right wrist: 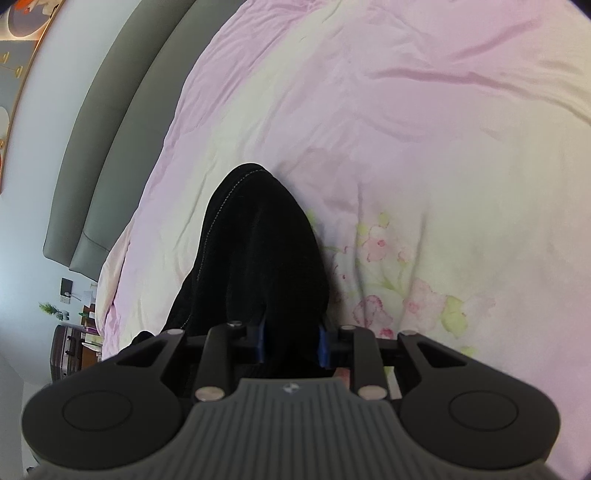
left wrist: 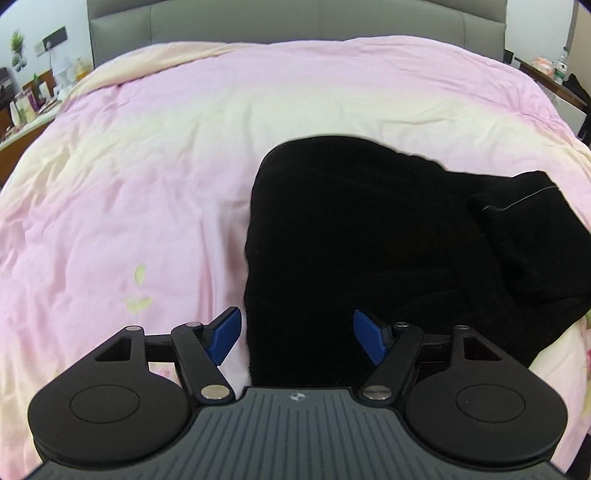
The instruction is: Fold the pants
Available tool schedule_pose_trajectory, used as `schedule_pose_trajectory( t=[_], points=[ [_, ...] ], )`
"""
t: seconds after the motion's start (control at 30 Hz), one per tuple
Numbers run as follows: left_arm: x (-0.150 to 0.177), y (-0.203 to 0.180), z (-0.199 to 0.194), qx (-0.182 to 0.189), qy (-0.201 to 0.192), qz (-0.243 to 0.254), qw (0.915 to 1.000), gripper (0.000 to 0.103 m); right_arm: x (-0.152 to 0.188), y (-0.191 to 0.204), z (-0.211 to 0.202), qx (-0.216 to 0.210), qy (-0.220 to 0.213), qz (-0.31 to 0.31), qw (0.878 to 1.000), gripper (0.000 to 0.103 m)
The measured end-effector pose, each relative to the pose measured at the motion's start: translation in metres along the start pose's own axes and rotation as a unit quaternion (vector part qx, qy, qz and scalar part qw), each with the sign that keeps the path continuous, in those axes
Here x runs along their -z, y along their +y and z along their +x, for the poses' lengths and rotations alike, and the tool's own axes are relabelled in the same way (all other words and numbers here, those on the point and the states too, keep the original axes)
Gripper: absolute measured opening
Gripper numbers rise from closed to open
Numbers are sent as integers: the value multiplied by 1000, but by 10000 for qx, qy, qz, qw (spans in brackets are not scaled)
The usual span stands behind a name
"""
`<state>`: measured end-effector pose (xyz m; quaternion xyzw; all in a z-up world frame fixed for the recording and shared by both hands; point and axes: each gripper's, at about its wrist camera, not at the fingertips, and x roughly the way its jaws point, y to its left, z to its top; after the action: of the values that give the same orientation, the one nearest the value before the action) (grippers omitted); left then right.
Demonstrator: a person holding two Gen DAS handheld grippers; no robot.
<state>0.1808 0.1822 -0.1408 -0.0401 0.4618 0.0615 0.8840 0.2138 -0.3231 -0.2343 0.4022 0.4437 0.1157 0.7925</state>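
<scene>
While the black pants [left wrist: 354, 229] are lying bunched on the pink duvet [left wrist: 147, 166] below the grey headboard [left wrist: 295, 22], the right gripper [right wrist: 290, 341] is pinching a fold of them, likely to lift it, and the left gripper [left wrist: 297, 334] is hovering spread apart over their near edge; legs and waistband are blending into one dark mass

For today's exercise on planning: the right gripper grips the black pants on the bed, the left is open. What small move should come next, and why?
Probably close the left gripper on the pants: its fingers are open at their near edge, while the right gripper already holds cloth.
</scene>
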Motion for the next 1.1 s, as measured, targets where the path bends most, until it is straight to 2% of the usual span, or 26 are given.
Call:
schedule_pose_trajectory(
  t=[0.1, 0.3, 0.43, 0.53, 0.67, 0.83, 1.0, 1.1],
  points=[
    [11, 10, 11, 255, 52, -231, 9994, 82, 4, 13, -7, 49, -183, -371, 9991, 20],
    [11, 23, 19, 709, 231, -769, 9942, 85, 13, 48, -25, -14, -638, -896, 9939, 16],
    [14, 28, 21, 895, 262, -943, 9912, 85, 30, 92, -39, -256, -971, -1397, 9851, 15],
    [16, 39, 27, 1122, 343, -1205, 9858, 85, 47, 137, -46, -438, -1116, -2008, 9723, 15],
    [19, 43, 27, 1235, 343, -1304, 9832, 85, 82, 200, -49, -672, -1151, -3011, 9442, 15],
    [19, 47, 28, 1272, 406, -1399, 9811, 85, 135, 261, -41, -934, -1055, -4171, 8979, 15],
    [22, 55, 30, 1375, 516, -1605, 9760, 85, 192, 299, -22, -1313, -825, -5050, 8490, 15],
    [24, 60, 32, 1358, 594, -1696, 9743, 85, 220, 313, -11, -1498, -692, -5410, 8247, 15]
  ],
)
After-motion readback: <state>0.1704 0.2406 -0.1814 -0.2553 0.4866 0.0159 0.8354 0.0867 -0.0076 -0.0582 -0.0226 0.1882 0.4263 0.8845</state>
